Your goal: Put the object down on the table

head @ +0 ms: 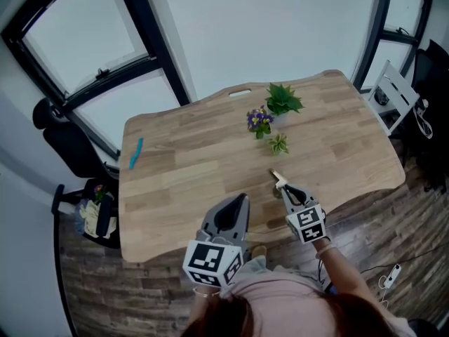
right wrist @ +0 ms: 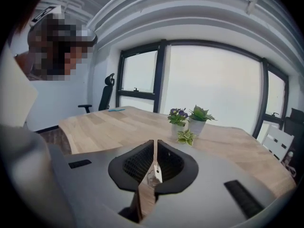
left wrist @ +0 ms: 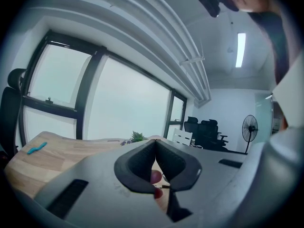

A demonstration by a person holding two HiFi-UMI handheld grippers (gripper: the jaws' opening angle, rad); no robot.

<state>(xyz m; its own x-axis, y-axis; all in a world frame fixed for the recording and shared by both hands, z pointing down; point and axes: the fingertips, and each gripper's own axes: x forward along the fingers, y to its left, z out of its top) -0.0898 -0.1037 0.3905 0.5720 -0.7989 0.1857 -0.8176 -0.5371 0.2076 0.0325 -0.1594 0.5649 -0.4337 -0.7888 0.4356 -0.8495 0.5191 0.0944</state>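
My right gripper [head: 281, 185] hovers low over the wooden table [head: 189, 167] near its front edge. It is shut on a small thin silvery object [right wrist: 155, 173] that sits between the pads. In the head view the small object [head: 275, 176] pokes out past the jaw tips. My left gripper [head: 240, 201] is held at the table's near edge, left of the right one. Its jaws are shut with nothing between them [left wrist: 155, 148]; only a fingertip shows behind the gap.
Beyond the right gripper stand three small potted plants: purple flowers [head: 259, 121], a green one [head: 283, 100] and a pale-leaved one [head: 278, 144]. A blue item [head: 135, 153] lies at the table's left edge. A black chair [head: 70, 142] stands left, a white chair [head: 396, 93] right.
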